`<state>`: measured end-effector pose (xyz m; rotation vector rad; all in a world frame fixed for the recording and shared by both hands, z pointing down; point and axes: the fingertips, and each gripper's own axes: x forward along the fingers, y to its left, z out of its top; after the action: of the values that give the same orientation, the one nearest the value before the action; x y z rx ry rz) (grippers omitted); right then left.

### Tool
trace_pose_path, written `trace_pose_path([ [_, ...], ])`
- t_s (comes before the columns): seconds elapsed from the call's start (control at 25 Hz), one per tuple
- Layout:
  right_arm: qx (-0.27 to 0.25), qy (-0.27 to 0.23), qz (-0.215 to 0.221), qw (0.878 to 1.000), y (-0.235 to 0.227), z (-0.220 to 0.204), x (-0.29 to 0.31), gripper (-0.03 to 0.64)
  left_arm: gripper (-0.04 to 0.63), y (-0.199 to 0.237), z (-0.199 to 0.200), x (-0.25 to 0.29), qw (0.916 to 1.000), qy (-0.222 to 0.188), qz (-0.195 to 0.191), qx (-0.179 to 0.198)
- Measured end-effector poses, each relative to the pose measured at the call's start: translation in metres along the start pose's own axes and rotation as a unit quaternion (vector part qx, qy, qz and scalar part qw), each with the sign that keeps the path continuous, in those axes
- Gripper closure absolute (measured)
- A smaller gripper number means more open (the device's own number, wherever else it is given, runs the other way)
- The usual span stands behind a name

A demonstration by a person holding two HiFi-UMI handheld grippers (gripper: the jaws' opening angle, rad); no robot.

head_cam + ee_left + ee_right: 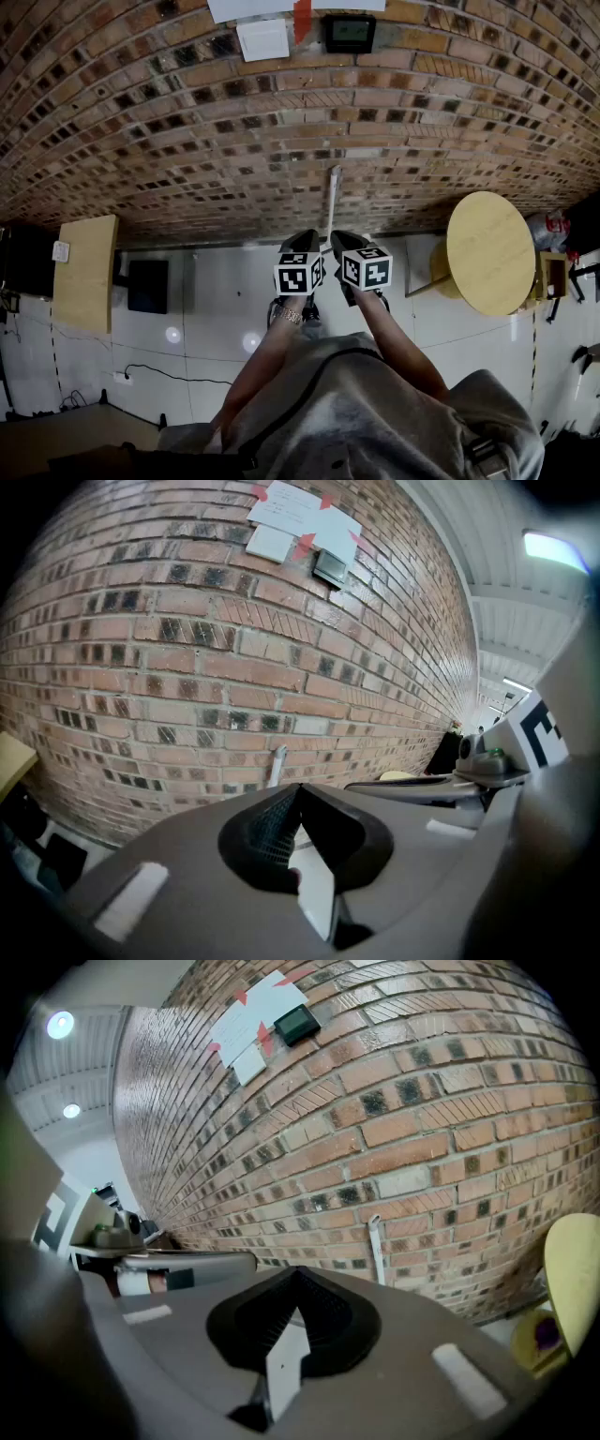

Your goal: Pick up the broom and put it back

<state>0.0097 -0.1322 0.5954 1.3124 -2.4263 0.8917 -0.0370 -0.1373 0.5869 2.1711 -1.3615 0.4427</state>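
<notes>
The broom shows only as a thin white handle [332,199] leaning upright against the brick wall; its lower end is hidden behind my grippers. My left gripper [305,238] and right gripper [343,240] are held side by side just in front of it, pointing at the wall's foot. Both are shut with nothing between the jaws. In the left gripper view the handle [277,765] rises just beyond the closed tips of the left gripper [298,789]. From the right gripper [298,1275] the handle [376,1249] stands a little to the right of its tips.
A round wooden table [489,251] stands at the right near the wall, with clutter beyond it. A wooden panel [86,272] and a black box [148,286] are at the left. A cable [169,375] lies on the white floor. Papers and a black device [349,33] hang on the wall.
</notes>
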Motion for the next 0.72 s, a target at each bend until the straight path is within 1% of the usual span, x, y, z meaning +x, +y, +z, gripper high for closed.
trace_pose_path([
  [0.16, -0.006, 0.007, -0.015, 1.0, -0.014, 0.02, 0.047, 0.641, 0.615, 0.027, 0.028, 0.022, 0.9999, -0.003, -0.007, -0.007],
  [0.32, -0.029, 0.034, -0.049, 0.998, -0.058, 0.027, 0.095, 0.634, 0.615, 0.037, 0.037, 0.038, 0.9998, 0.005, -0.018, -0.012],
  [0.36, -0.031, 0.045, -0.057, 0.997, -0.073, 0.027, 0.109, 0.619, 0.615, 0.041, 0.039, 0.041, 0.9998, 0.005, -0.017, -0.013],
  [0.44, -0.039, 0.071, -0.071, 0.994, -0.1, 0.029, 0.139, 0.565, 0.615, 0.05, 0.046, 0.045, 0.9998, 0.004, -0.011, -0.016],
  [0.56, -0.06, 0.114, -0.089, 0.988, -0.136, 0.024, 0.18, 0.514, 0.615, 0.065, 0.05, 0.045, 0.9997, 0.003, 0.006, -0.025],
  [0.72, -0.079, 0.174, -0.1, 0.976, -0.172, 0.01, 0.229, 0.488, 0.615, 0.086, 0.05, 0.048, 0.9986, 0.009, 0.034, -0.04],
])
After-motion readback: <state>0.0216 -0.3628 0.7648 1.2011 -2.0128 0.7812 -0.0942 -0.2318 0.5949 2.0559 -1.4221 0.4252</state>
